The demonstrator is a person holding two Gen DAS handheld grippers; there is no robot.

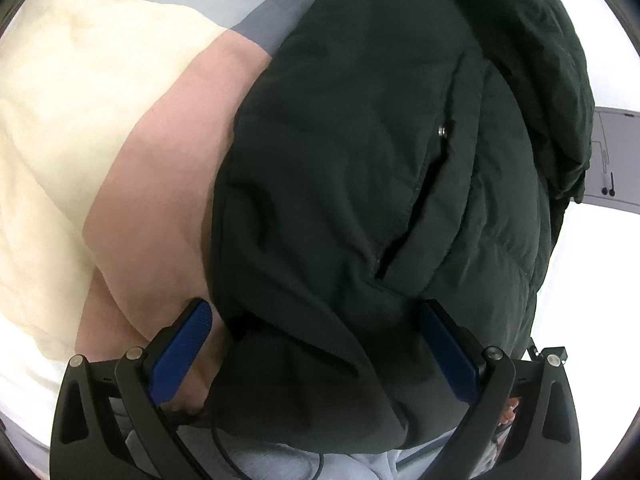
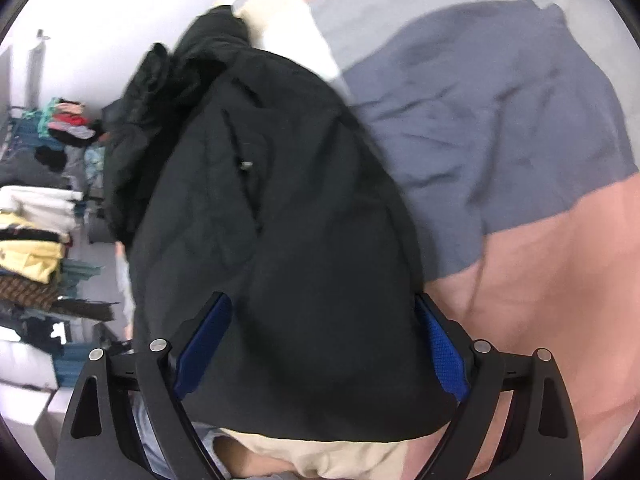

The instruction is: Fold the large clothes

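Note:
A large dark green padded jacket (image 1: 360, 160) lies on a bed with a colour-block cover (image 1: 160, 184) in cream, pink and grey. It also fills the middle of the right wrist view (image 2: 260, 220). My left gripper (image 1: 316, 312) is open, its blue pads wide apart, with the jacket's near edge between them. My right gripper (image 2: 320, 308) is open too, with the jacket's near end lying between its fingers. A metal snap (image 1: 442, 131) shows on the jacket's front.
Stacks of folded clothes (image 2: 36, 236) stand at the left of the right wrist view. A white wall (image 1: 612, 60) lies behind the jacket. The bed cover's blue-grey patch (image 2: 480, 128) and pink patch (image 2: 540, 280) spread to the right.

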